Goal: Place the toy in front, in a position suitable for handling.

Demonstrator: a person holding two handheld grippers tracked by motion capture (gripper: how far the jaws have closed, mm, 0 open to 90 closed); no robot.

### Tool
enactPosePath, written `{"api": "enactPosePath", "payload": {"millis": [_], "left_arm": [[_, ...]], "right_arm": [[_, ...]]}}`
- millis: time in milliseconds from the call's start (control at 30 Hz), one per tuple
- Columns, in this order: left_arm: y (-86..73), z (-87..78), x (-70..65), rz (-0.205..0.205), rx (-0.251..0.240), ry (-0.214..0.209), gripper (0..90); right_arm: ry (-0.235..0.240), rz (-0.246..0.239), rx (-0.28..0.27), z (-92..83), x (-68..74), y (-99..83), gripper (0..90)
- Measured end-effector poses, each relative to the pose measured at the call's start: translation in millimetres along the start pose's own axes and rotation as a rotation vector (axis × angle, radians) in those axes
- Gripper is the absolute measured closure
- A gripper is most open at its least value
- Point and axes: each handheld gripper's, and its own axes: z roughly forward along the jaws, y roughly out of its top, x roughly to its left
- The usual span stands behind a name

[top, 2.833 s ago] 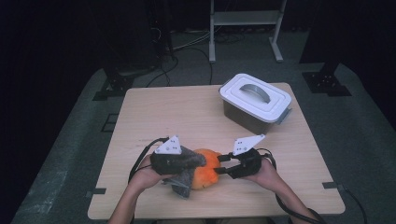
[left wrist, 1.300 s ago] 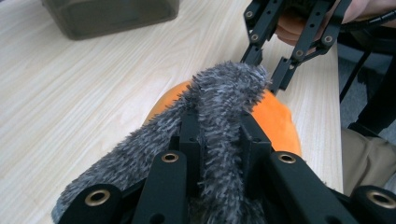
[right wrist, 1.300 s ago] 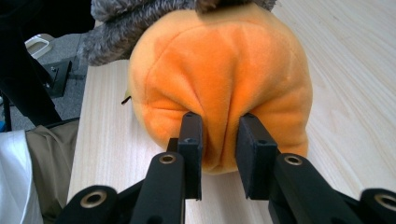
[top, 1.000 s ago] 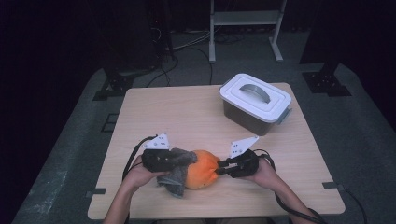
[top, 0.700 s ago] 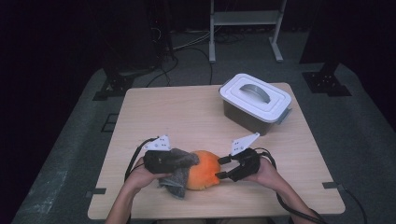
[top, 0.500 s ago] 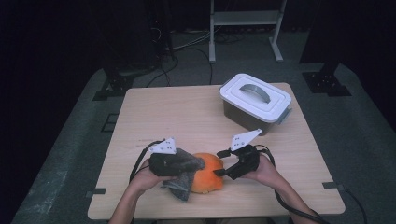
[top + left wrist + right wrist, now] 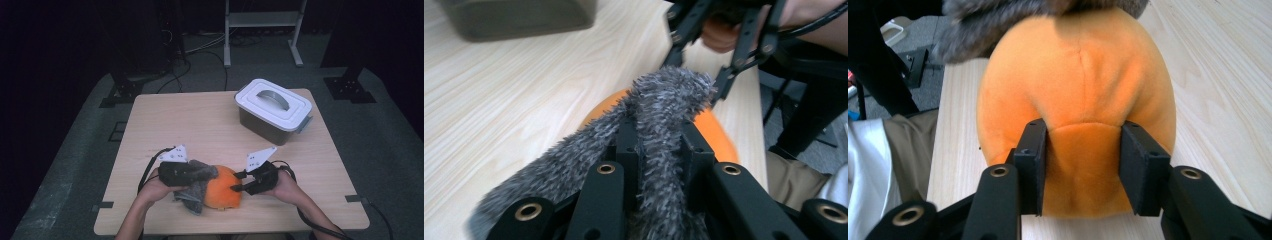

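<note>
The left gripper (image 7: 658, 150) is clamping grey fur (image 7: 669, 100); the right gripper (image 7: 1083, 167), closing, is pinching the orange plush (image 7: 1078, 85). A lidded box (image 7: 272, 110) is sitting well apart behind.

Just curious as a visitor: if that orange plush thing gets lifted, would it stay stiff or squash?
Probably squashes: the orange plush dents in where the right gripper pinches a fold of it. Likely light, being soft and stuffed. Its rounded shape might let it roll on the table.

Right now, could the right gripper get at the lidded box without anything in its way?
Probably not yet: the right gripper is pinching the orange plush. Once released, bare table leads to the box.
</note>
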Motion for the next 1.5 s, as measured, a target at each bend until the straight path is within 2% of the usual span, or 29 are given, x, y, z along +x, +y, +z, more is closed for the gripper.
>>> {"api": "enactPosePath", "payload": {"millis": [133,267,400,533,600,667,700,767,833,900,1033,1100,1233,1300,1367,1500], "left_arm": [[-3.2,0.0,2.5,-0.008,0.015,0.009,75.3],[0.0,5.6,0.9,-0.007,0.005,-0.015,75.3],[0.2,13.8,-3.2,0.008,0.038,-0.031,75.3],[-2.7,15.4,-7.3,0.016,0.055,-0.055,75.3],[-3.7,15.3,-8.9,0.016,0.055,-0.059,75.2],[-4.5,14.0,-8.9,0.022,0.065,-0.053,75.2],[-4.7,13.0,-8.4,0.015,0.061,-0.05,75.2],[-3.7,10.7,-6.3,0.004,0.04,-0.047,75.3],[-0.7,9.0,-4.7,0.003,0.026,-0.047,75.3],[4.2,8.5,-4.4,0.005,0.006,-0.043,75.3],[17.0,9.0,-6.6,0.026,-0.02,-0.035,75.3],[20.8,11.3,-7.7,0.033,-0.015,-0.036,75.3],[14.2,18.4,-8.1,0.034,0.023,-0.038,75.3],[8.3,21.9,-8.4,0.014,0.02,-0.057,75.3],[5.6,25.2,-9.8,0.009,0.029,-0.071,75.3],[6.2,26.6,-12.2,0.013,0.037,-0.083,75.3]], "right_arm": [[-0.015,-0.024,0.008,-10.6,-2.8,-0.1,59.5],[-0.01,-0.023,0.01,-16.4,-4.4,-3.2,58.7],[0.034,0.041,0.013,-16.8,-8.2,-5.5,42.9],[0.046,0.109,-0.032,-20.0,-14.6,-5.3,27.9],[0.056,0.131,-0.014,-13.9,-16.7,-3.9,25.2],[0.065,0.124,-0.002,-5.4,-14.3,-4.3,24.1],[0.063,0.125,-0.007,-2.4,-13.1,-4.9,25.8],[0.045,0.124,-0.016,-1.6,-10.8,-5.6,35.1],[0.014,0.083,-0.029,-4.3,-6.0,-5.0,47.8],[-0.003,0.043,-0.037,-7.9,-2.1,-2.9,55.0],[-0.027,-0.015,-0.041,-13.0,1.6,5.4,58.2],[-0.053,-0.042,-0.041,-15.3,3.2,9.3,58.2],[-0.066,-0.04,-0.027,-16.3,3.5,7.0,58.1],[-0.048,-0.021,-0.026,-15.9,2.6,1.6,53.0],[0.001,0.019,-0.027,-15.9,0.1,-1.4,41.1],[0.02,0.069,-0.042,-20.4,-7.1,2.1,26.1]]}}
